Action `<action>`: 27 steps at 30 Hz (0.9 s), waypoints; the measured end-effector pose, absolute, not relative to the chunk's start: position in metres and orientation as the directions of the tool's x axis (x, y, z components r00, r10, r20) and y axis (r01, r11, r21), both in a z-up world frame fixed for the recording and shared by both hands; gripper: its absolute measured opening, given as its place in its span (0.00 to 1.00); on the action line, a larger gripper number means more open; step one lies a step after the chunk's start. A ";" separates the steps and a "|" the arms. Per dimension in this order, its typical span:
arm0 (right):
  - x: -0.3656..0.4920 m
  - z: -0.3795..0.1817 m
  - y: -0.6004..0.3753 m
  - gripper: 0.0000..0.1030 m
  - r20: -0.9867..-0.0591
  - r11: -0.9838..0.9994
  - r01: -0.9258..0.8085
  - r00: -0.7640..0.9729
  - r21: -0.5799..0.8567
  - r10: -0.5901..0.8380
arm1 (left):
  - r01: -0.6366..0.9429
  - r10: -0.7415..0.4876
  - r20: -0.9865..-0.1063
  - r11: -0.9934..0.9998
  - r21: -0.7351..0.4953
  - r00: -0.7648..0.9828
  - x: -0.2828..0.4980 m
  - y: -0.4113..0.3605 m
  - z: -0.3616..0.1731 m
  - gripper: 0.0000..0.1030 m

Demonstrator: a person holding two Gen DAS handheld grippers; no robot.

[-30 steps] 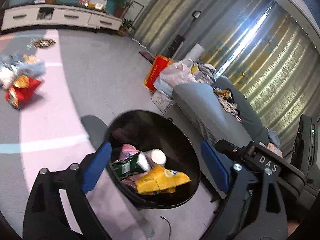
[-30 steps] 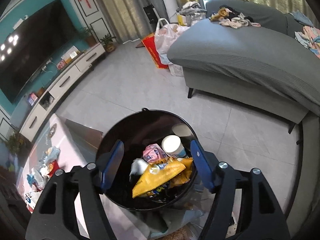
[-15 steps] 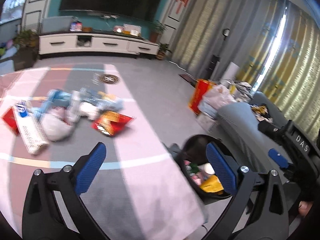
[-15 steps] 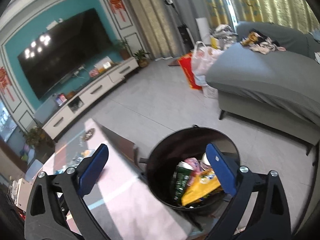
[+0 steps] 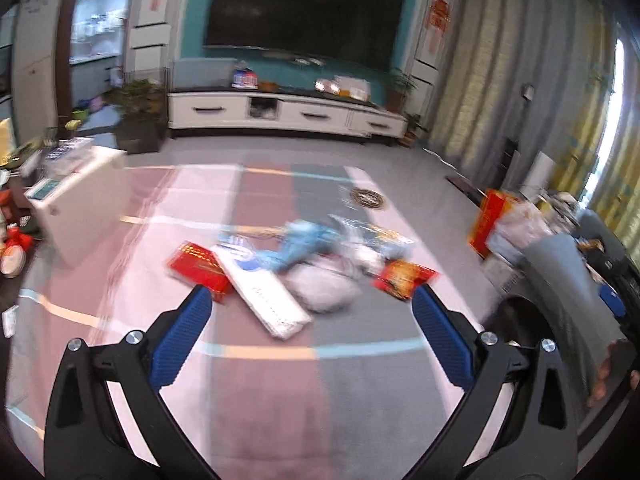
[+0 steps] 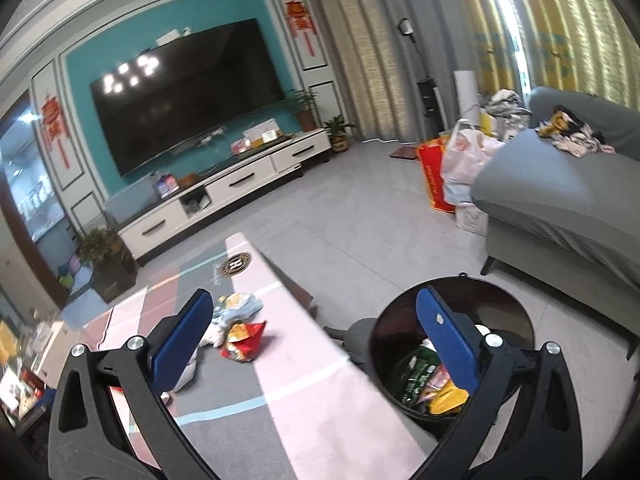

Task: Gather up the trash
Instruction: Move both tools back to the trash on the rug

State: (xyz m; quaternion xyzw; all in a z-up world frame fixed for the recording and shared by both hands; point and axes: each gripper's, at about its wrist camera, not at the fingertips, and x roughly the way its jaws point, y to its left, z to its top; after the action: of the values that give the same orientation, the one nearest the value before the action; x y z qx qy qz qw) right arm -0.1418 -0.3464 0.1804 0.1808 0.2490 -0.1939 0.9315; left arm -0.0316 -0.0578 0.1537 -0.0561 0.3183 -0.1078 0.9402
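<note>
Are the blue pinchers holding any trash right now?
No. The left gripper and the right gripper are both open and empty. The trash lies on the table.

- One black trash bin (image 6: 460,312) is standing beside the table.
- Two red packets are lying on the table: a flat one (image 5: 199,266) and a crumpled one (image 5: 405,274).
- One white box (image 5: 266,294) is lying between them.

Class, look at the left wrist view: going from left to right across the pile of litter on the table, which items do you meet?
red box → long white packet → grey-white crumpled bag → red snack bag
</note>
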 end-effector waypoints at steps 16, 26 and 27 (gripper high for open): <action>-0.072 0.158 -0.262 0.97 -0.638 0.959 0.253 0.761 0.130 -0.115 | -0.230 -0.139 -0.739 0.899 -0.374 0.660 0.052 0.090 0.094 0.97; 0.007 0.155 -0.267 0.97 -0.683 0.962 0.221 0.729 0.163 -0.051 | -0.225 -0.196 -0.758 0.883 -0.412 0.622 0.070 0.082 0.069 0.97; 0.015 0.147 -0.272 0.97 -0.690 0.956 0.245 0.721 0.164 -0.067 | -0.222 -0.194 -0.759 0.885 -0.408 0.622 0.071 0.080 0.067 0.97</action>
State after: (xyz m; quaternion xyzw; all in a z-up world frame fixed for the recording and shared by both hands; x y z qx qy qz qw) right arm 0.0153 -0.2724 0.1467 0.1227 0.3636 -0.0847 0.9195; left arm 0.0706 0.0800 0.0673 -0.2392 0.4348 0.0079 0.8681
